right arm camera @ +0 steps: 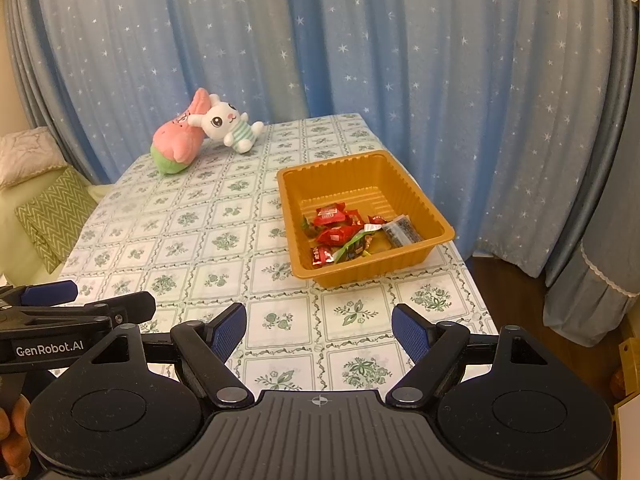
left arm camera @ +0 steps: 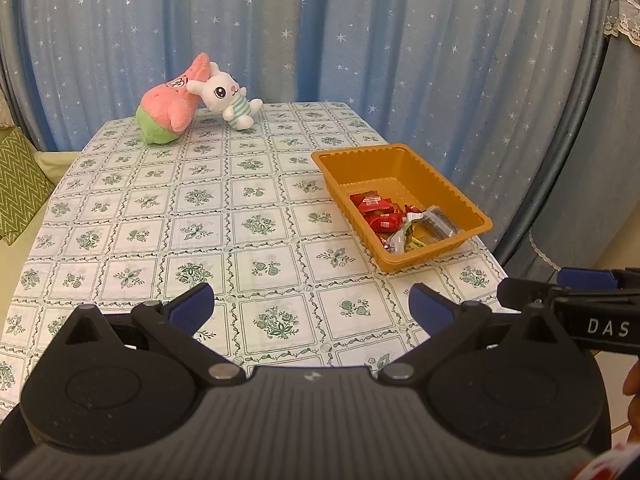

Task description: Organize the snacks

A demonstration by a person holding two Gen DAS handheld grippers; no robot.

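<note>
Table: covered with a white cloth printed in green floral squares; set in front of a blue curtain dotted with white stars.
Tray: one orange plastic tray with ribbed walls, on the right half of the table, near the right edge.
Snacks: a small heap inside the tray, gathered at its near end. Several red wrapped sweets, a green-and-yellow wrapper, and one dark bar in clear film lying toward the right wall. The far half of the tray floor is bare.
Soft toys: a pink and green plush at the far left corner of the table, with a white rabbit in a striped top leaning against it, touching.
Left gripper: held over the near edge of the table, blue-padded fingers spread wide, nothing between them.
Right gripper: held just beside the left one, over the near edge and short of the tray; fingers apart, holding nothing.
Cushions: a green zigzag cushion off the left side of the table, with a pale one behind it.
Person: part of a hand shows at the lower left of the right wrist view.
</note>
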